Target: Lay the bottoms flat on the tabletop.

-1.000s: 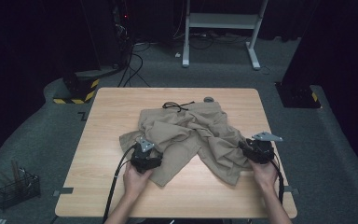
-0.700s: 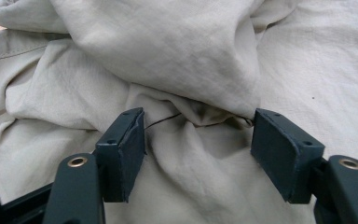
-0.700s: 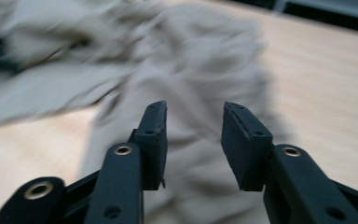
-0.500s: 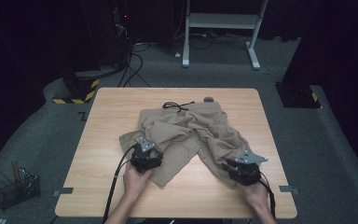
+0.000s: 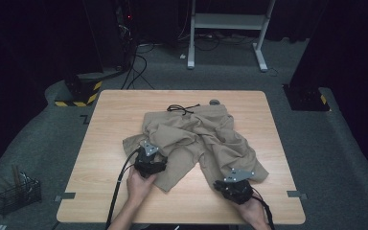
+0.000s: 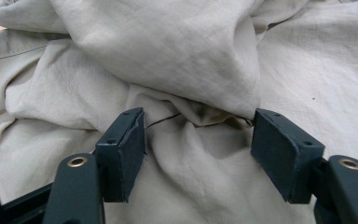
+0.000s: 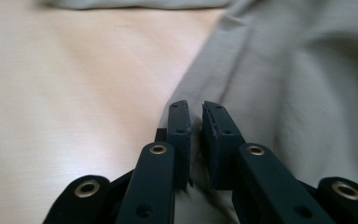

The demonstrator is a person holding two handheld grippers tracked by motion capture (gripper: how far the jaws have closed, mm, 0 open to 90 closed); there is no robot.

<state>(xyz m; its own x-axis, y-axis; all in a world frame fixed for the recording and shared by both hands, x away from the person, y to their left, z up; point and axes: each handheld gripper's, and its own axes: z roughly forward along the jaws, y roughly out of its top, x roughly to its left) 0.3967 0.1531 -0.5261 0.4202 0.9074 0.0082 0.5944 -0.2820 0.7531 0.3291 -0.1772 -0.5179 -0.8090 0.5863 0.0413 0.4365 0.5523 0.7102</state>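
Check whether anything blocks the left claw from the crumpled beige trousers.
Nothing visible does. The left claw sits open directly over the crumpled beige cotton trousers, its pads straddling a raised fold with bare cloth between them.

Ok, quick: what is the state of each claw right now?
Left claw: open, jaws wide apart over the beige garment, nothing gripped.
Right claw: jaws have just been closing, almost shut at the garment's edge; a grip cannot be told.

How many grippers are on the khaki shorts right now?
2. The left gripper rests on the khaki shorts' near-left leg, jaws apart over a fold. The right gripper sits at the near-right leg's hem, its jaws having just been closing at the fabric edge.
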